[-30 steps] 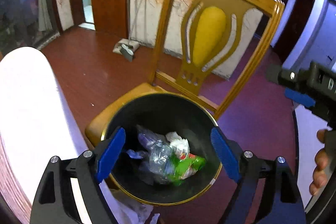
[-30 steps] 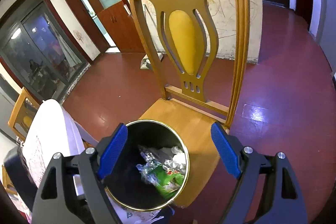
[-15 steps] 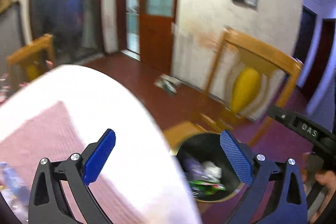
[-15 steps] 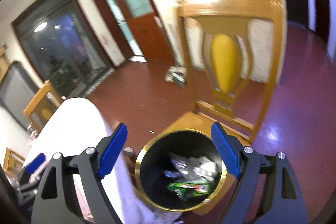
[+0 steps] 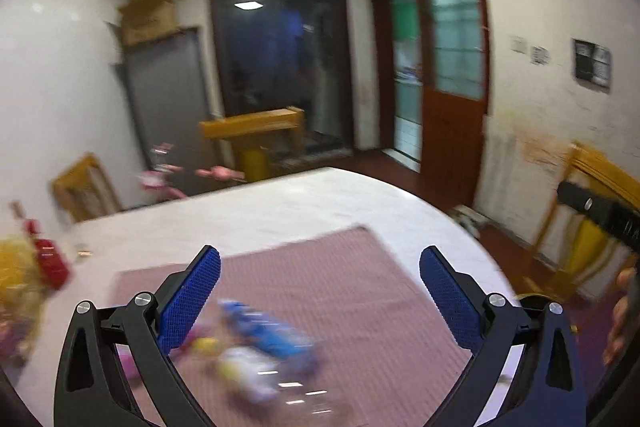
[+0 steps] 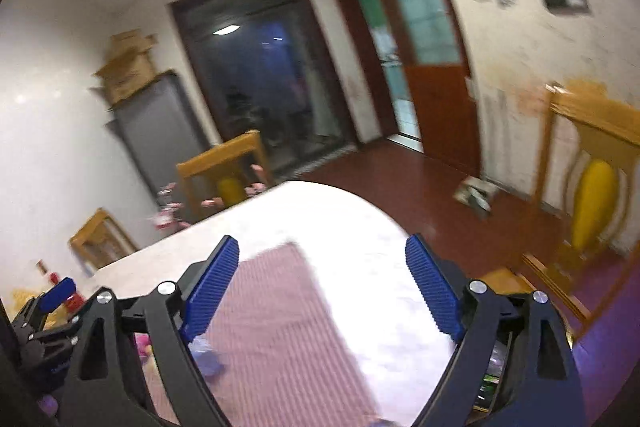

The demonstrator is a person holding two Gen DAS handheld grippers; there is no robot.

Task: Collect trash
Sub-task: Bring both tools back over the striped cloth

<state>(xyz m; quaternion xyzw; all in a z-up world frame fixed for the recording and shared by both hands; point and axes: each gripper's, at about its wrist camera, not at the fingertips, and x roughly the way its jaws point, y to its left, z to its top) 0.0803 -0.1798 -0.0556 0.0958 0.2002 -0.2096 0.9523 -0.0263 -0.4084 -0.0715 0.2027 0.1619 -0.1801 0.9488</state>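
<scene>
My left gripper (image 5: 320, 259) is open over a pink mat (image 5: 340, 287) on the white table (image 5: 280, 203), with nothing between its blue pads. Blurred trash lies on the mat below it: a blue wrapper (image 5: 272, 331) and a pale clear piece (image 5: 256, 371). To its right, over the same mat (image 6: 280, 327), my right gripper (image 6: 322, 247) has its jaws opening and empty. The black bin (image 6: 496, 367), with trash inside, shows behind its right finger. A bluish scrap (image 6: 208, 355) lies by its left finger.
A red item (image 5: 48, 259) and yellow clutter (image 5: 16, 275) sit at the table's left end. Wooden chairs stand at the far side (image 6: 224, 163) and at the right (image 6: 592, 195). A person's hand (image 5: 624, 311) shows at the right edge. The floor is dark red.
Both views swung up and to the left, from the black bin on the chair to the table top. The left jaws widened. The trash on the mat came into view.
</scene>
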